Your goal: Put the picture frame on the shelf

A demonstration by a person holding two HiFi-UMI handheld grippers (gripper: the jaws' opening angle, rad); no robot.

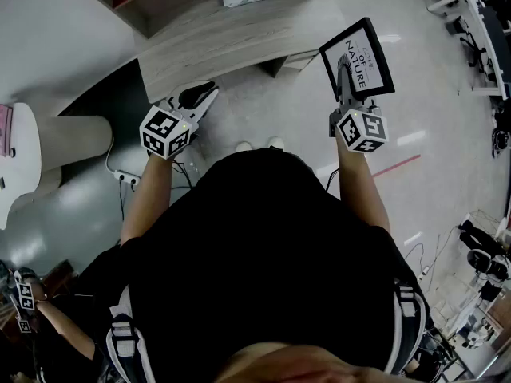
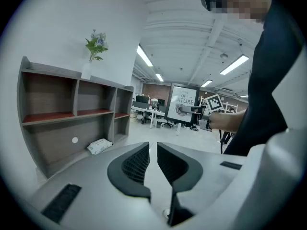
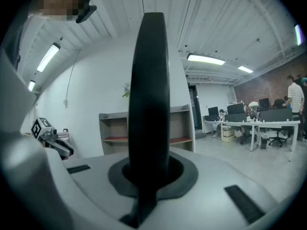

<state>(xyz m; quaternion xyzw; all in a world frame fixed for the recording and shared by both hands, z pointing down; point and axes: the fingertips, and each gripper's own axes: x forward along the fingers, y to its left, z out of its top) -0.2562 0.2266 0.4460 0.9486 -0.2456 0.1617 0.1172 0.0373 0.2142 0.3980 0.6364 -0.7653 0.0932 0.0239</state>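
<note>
The picture frame [image 1: 357, 57], black with a white print, stands upright in my right gripper [image 1: 348, 86], which is shut on its lower edge. In the right gripper view the frame [image 3: 151, 90] is edge-on, a dark bar rising out of the closed jaws [image 3: 151, 172]. The grey shelf [image 1: 215, 34] with reddish boards lies ahead, nearer my left gripper [image 1: 202, 96]. That gripper [image 2: 152, 148] points at the shelf [image 2: 72, 121], its jaws a narrow gap apart with nothing between them. From there the frame [image 2: 183, 105] shows off to the right.
A white packet [image 2: 100, 146] lies on the shelf's lowest board, and a vase with a plant [image 2: 93, 51] stands on top. Office desks, chairs and people [image 3: 292, 99] fill the far right. A white round table [image 1: 17, 162] and a power strip [image 1: 128, 178] are at my left.
</note>
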